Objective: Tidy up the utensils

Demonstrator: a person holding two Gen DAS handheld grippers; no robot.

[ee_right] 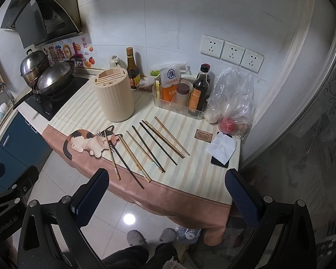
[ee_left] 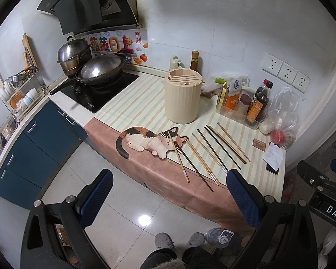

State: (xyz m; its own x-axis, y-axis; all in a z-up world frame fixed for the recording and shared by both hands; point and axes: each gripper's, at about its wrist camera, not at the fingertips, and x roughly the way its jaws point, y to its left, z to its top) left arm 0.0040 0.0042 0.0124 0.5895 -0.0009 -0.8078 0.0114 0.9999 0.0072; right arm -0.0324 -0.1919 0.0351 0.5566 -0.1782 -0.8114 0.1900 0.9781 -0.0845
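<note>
Several wooden and dark chopsticks (ee_left: 209,154) lie side by side on the striped cloth; they also show in the right wrist view (ee_right: 149,148). A cream ribbed utensil holder (ee_left: 182,96) with a slotted top stands behind them, also in the right wrist view (ee_right: 114,95). My left gripper (ee_left: 168,192) is open and empty, held above the floor in front of the counter edge. My right gripper (ee_right: 165,190) is open and empty, held just in front of the counter's near edge.
A clear bin of sauce bottles (ee_right: 186,96), a plastic bag with a tomato (ee_right: 233,112), a phone under paper (ee_right: 221,152) and a small card (ee_right: 203,136) sit at the right. A wok (ee_left: 100,69) and steamer pot (ee_left: 74,56) stand on the stove at left. A cat-shaped mat (ee_left: 150,141) lies at the counter edge.
</note>
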